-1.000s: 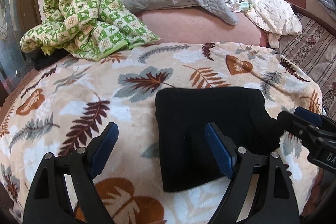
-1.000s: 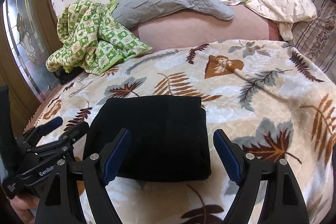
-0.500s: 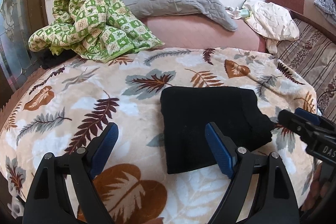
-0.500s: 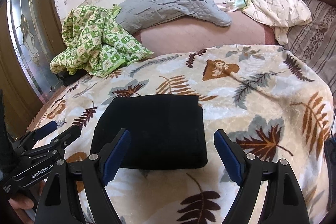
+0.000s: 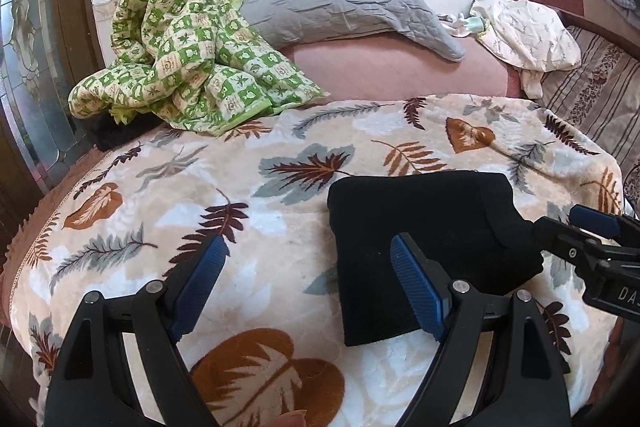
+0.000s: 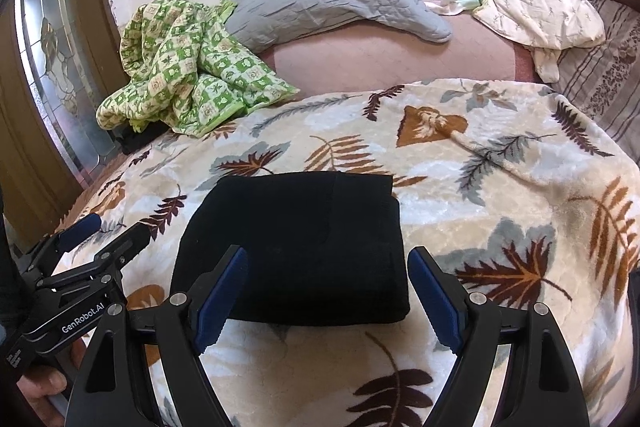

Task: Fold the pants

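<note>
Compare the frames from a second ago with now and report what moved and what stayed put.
Both grippers drew back from the folded black pants: in each view the bundle sits farther off and more of the leaf-print blanket shows. The left gripper and right gripper remain open, holding nothing. The pants kept their folded shape and place; the green checked quilt and gray pillow are unchanged.

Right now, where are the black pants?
The folded black pants lie on the leaf-print blanket, centre of the right wrist view just ahead of the open right tongs, well short of the green quilt.
</note>
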`<action>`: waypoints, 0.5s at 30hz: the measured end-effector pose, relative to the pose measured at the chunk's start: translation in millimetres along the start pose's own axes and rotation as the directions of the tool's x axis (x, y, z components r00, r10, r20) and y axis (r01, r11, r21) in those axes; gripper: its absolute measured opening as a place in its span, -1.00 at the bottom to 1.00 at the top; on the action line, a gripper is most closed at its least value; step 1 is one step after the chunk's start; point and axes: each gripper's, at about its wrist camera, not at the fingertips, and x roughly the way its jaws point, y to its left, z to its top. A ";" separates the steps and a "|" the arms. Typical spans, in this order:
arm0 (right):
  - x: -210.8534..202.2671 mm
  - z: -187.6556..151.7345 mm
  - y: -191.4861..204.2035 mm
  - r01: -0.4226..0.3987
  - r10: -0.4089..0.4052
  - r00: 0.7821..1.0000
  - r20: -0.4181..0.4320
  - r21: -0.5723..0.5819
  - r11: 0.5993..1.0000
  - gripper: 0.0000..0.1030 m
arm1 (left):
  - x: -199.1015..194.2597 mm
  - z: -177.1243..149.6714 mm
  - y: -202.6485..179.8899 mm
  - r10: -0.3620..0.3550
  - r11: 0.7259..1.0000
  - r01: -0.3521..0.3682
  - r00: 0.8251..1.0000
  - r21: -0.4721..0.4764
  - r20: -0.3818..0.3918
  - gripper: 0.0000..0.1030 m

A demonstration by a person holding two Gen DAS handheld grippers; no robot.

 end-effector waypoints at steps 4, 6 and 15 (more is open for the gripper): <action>-0.2 0.9 -2.3 0.001 -0.001 1.000 0.004 0.008 1.000 0.62 | 0.2 0.2 1.1 0.026 1.000 -0.027 1.000 0.008 0.009 0.66; 0.9 1.0 -3.0 0.001 -0.001 1.000 0.000 0.011 1.000 0.62 | -0.1 0.6 1.2 0.027 1.000 -0.027 1.000 0.006 0.012 0.66; 4.3 0.7 -5.9 0.003 -0.003 1.000 -0.008 0.027 1.000 0.62 | 0.7 0.1 0.3 0.007 1.000 -0.007 1.000 -0.002 0.007 0.66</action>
